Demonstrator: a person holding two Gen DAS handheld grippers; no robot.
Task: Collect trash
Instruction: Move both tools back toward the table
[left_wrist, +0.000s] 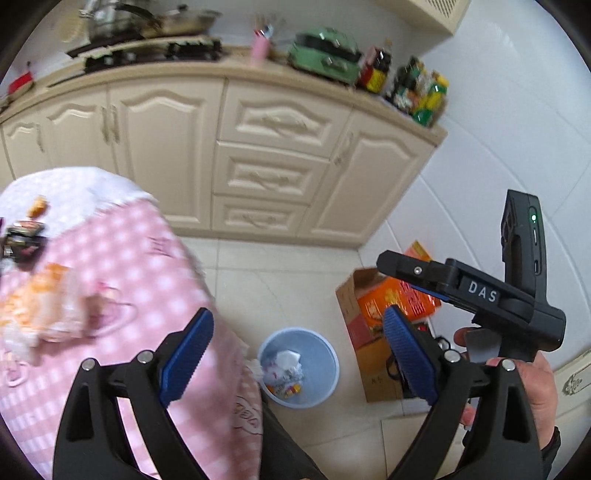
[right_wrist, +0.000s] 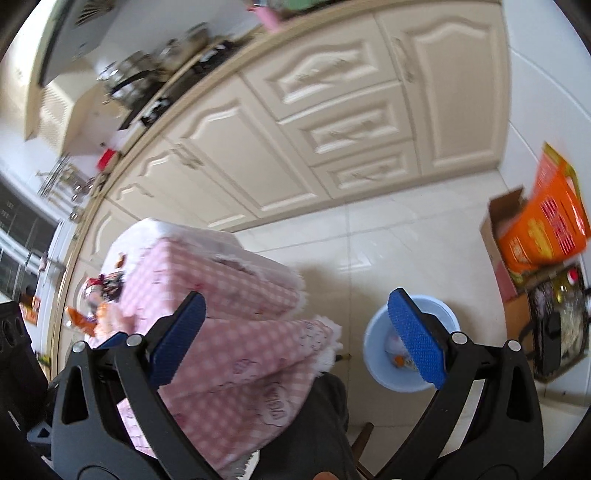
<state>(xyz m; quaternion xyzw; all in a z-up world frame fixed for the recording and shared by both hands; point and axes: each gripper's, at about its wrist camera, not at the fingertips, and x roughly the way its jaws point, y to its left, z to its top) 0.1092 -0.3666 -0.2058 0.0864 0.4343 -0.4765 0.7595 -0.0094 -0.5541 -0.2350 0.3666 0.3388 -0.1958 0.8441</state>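
A light blue trash bin (left_wrist: 298, 367) stands on the floor beside the table and holds crumpled paper and wrappers; it also shows in the right wrist view (right_wrist: 410, 341). Trash lies on the pink checked tablecloth (left_wrist: 147, 266): an orange wrapper (left_wrist: 40, 299), a dark wrapper (left_wrist: 24, 236) and a small orange piece (left_wrist: 37, 208). My left gripper (left_wrist: 295, 350) is open and empty, above the table edge and bin. My right gripper (right_wrist: 295, 332) is open and empty; its body (left_wrist: 480, 295) shows at the right, above the bin side. The wrappers (right_wrist: 96, 299) look blurred at the table's far left.
Cream cabinets (left_wrist: 266, 155) line the back, with a stove, pots and bottles on the counter. A cardboard box with an orange package (left_wrist: 380, 314) stands on the floor right of the bin, also in the right wrist view (right_wrist: 543, 229). White floor tiles (left_wrist: 280, 266) lie between table and cabinets.
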